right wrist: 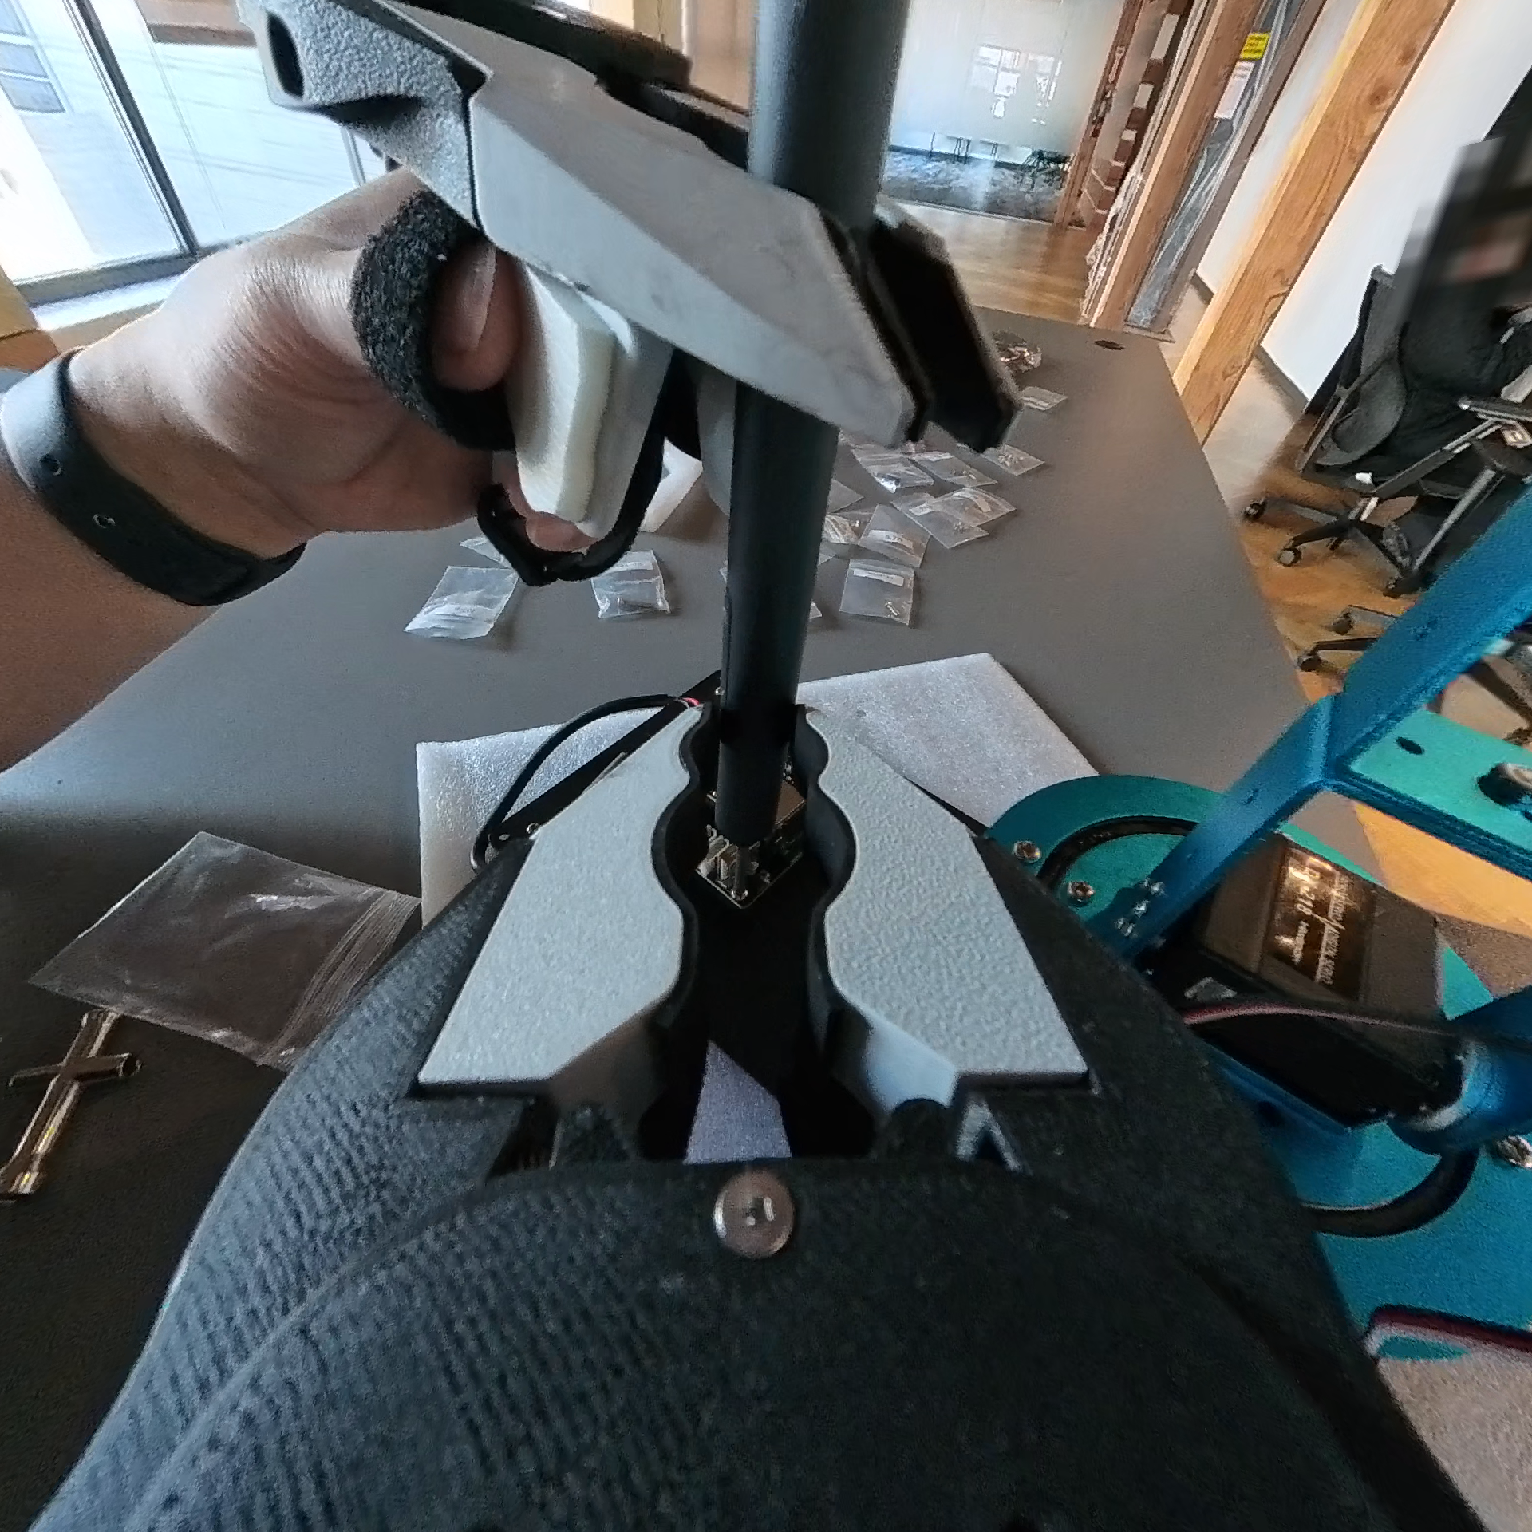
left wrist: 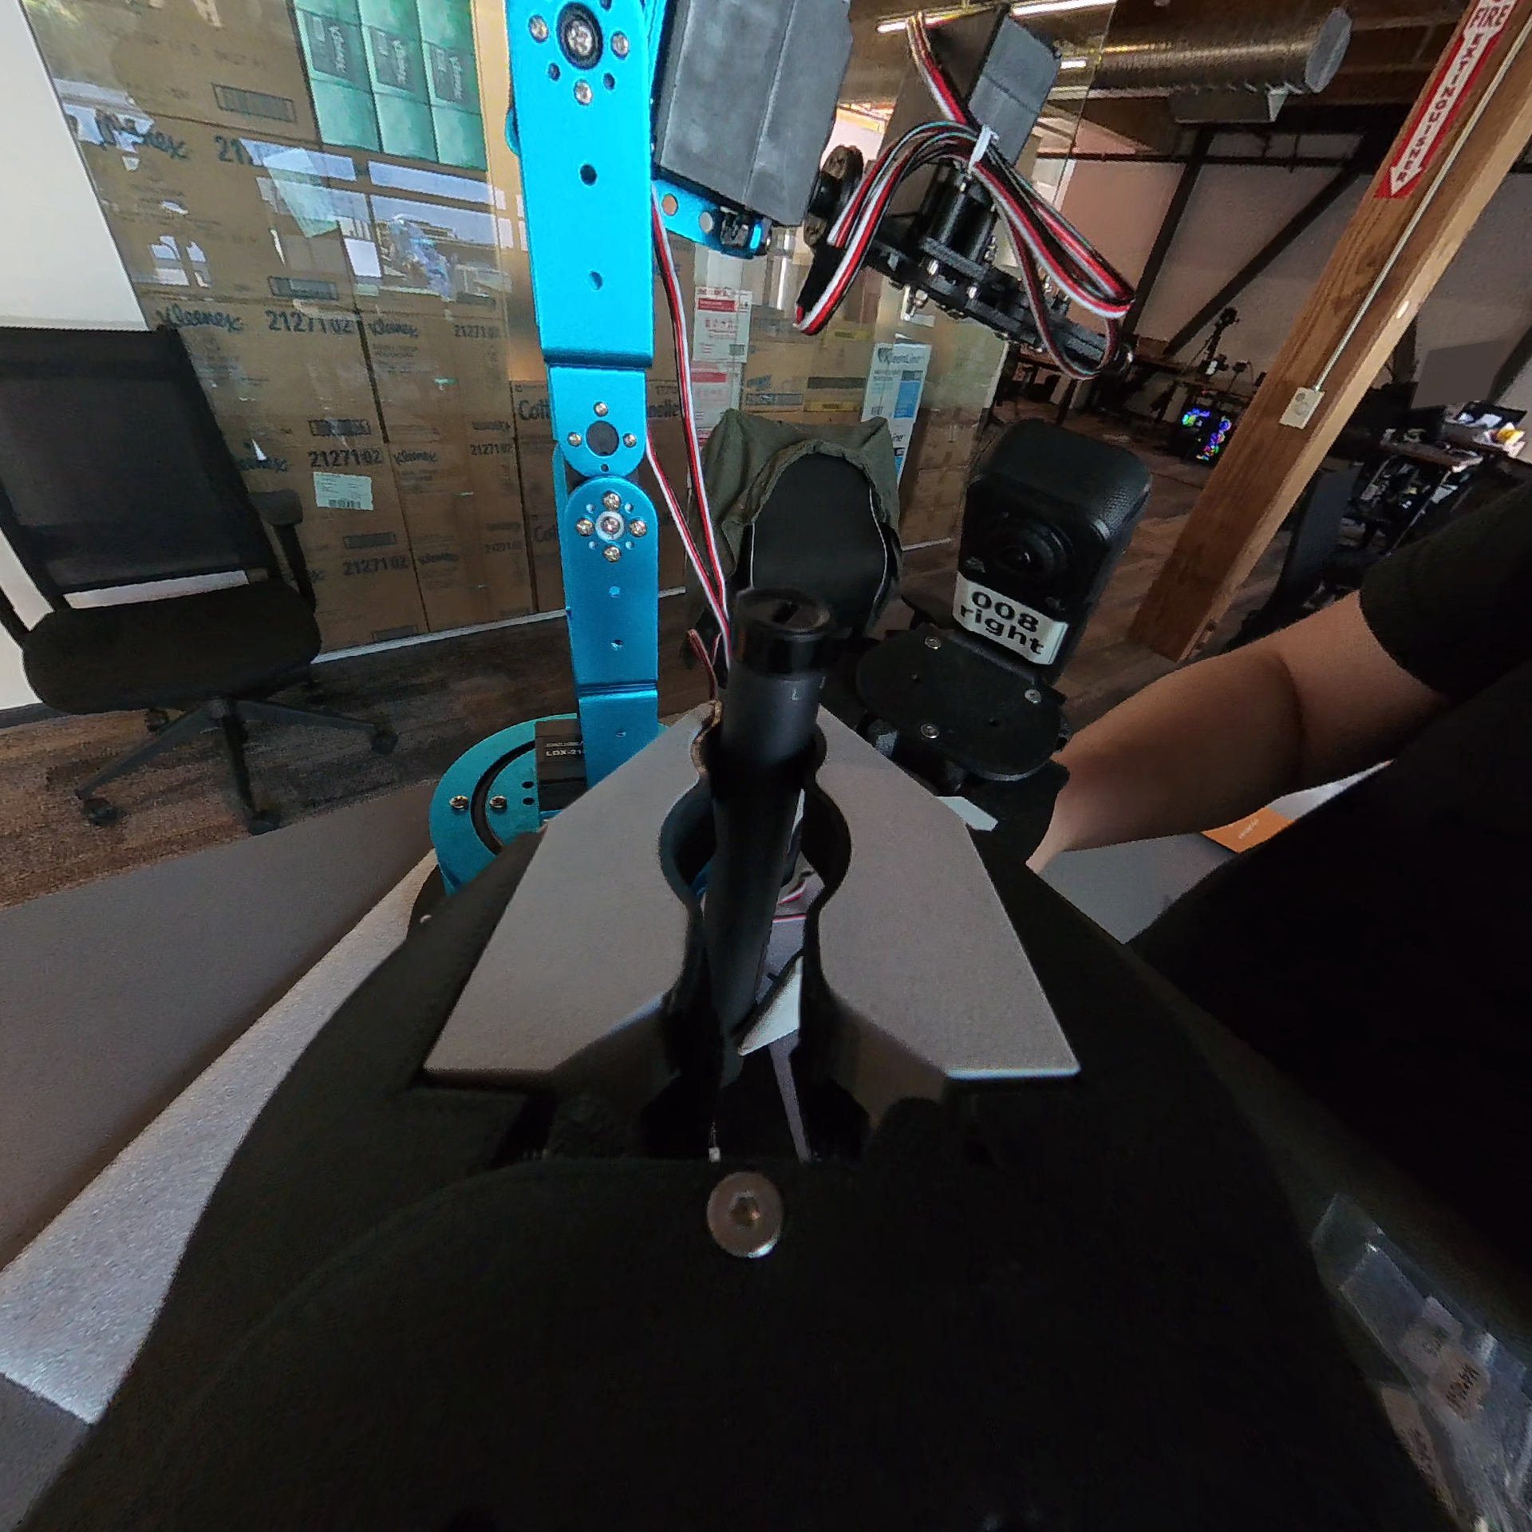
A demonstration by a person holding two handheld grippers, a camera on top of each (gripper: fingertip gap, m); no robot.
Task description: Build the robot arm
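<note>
My left gripper (left wrist: 758,729) is shut on a black cylindrical tool (left wrist: 758,829) that stands upright, its slotted top end just above my fingertips. In the right wrist view the same tool (right wrist: 779,530) runs down from the left gripper (right wrist: 837,249), held by a hand (right wrist: 249,398), to a small circuit board (right wrist: 754,866) on white foam (right wrist: 937,729). My right gripper (right wrist: 750,721) is closed around the tool's lower shaft, above the board. A blue robot arm (left wrist: 593,249) stands just behind the tool.
The blue arm's round base (right wrist: 1069,837) sits right of the foam on the grey table (right wrist: 332,705). Several small plastic bags (right wrist: 887,530) lie beyond. A clear bag (right wrist: 224,945) and a metal cross wrench (right wrist: 62,1086) lie left. A person's arm (left wrist: 1243,713) reaches in from the right. The gap from one gripper's tips to the other's is roughly 9 cm.
</note>
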